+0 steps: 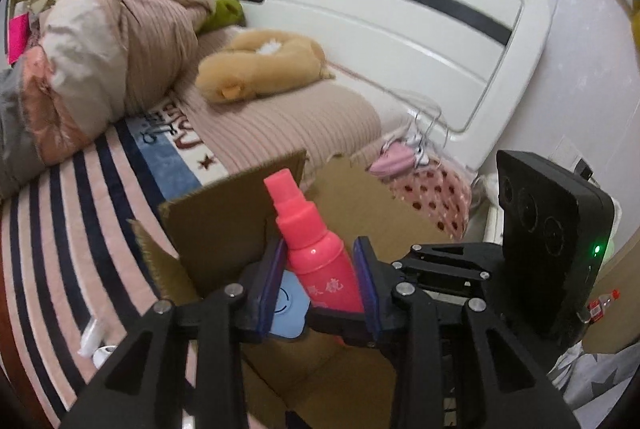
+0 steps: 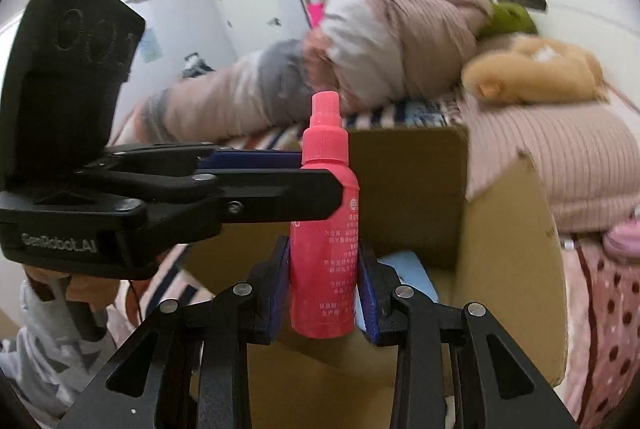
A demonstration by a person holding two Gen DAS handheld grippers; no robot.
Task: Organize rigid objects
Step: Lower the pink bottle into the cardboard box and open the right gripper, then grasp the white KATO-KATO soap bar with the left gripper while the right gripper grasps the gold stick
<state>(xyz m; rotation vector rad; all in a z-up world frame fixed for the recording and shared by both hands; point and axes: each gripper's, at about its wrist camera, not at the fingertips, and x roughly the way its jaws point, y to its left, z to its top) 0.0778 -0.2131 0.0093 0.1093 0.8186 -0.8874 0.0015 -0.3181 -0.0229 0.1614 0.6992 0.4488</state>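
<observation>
A pink spray bottle stands upright above an open cardboard box on the bed. My left gripper is shut on the bottle, its blue pads against the body just below the shoulder. In the right wrist view my right gripper is shut on the lower body of the same bottle. There the left gripper comes in from the left and clamps the bottle at its shoulder. A light blue flat object lies inside the box.
The box sits on a striped blanket beside a ribbed pink cover. A tan plush toy and rolled bedding lie behind it, before the white headboard. A polka-dot cloth hangs right. A hand grips the left handle.
</observation>
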